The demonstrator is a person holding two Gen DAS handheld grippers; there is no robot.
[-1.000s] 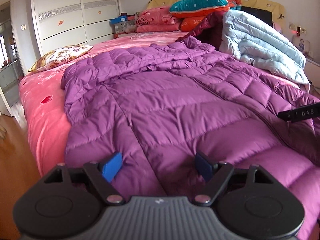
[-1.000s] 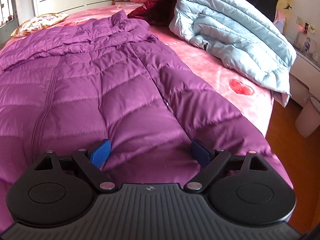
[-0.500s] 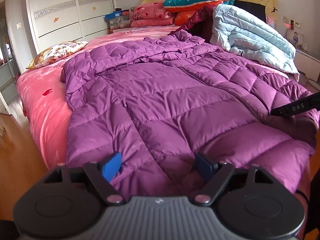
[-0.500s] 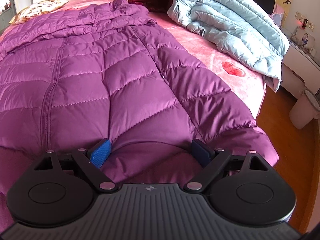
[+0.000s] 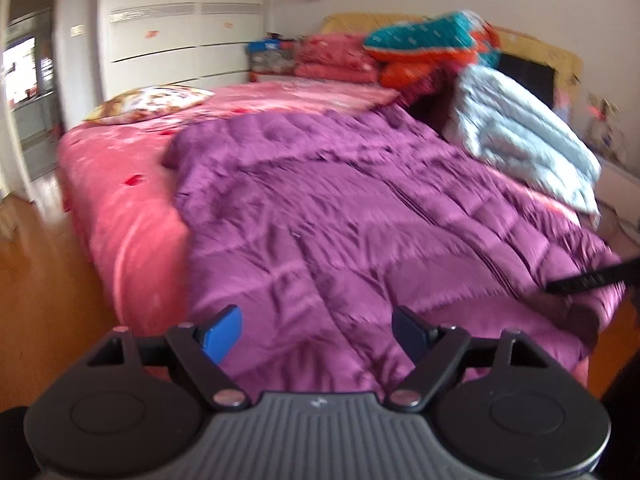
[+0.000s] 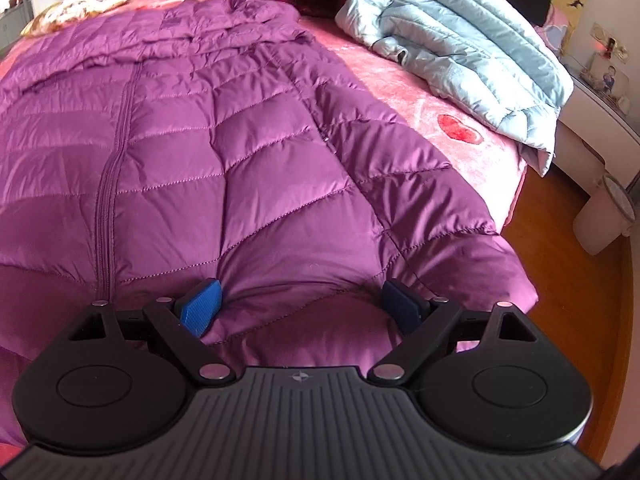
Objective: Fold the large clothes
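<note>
A long purple quilted down coat [image 5: 340, 208] lies spread flat, front up, on a pink bed [image 5: 120, 200]; its zipper runs down the middle and its hem hangs at the near edge. It also fills the right wrist view [image 6: 240, 152]. My left gripper [image 5: 318, 330] is open and empty, just above the hem on the coat's left half. My right gripper [image 6: 300, 306] is open with its jaws wide apart, a bulge of the hem fabric between them, on the coat's right half. Part of the right gripper [image 5: 592, 280] shows at the right edge of the left wrist view.
A light blue down coat [image 6: 460, 36] lies bunched at the bed's far right. Pillows and folded bedding [image 5: 424, 40] pile at the headboard, and a floral pillow [image 5: 148, 100] at the far left. A pale bin [image 6: 604, 216] stands on the wood floor beside a white nightstand [image 6: 592, 120].
Both grippers have pulled back toward the foot of the bed and risen, so more of the coat shows. The left view has swung left and is blurred. Both jaws stay open.
</note>
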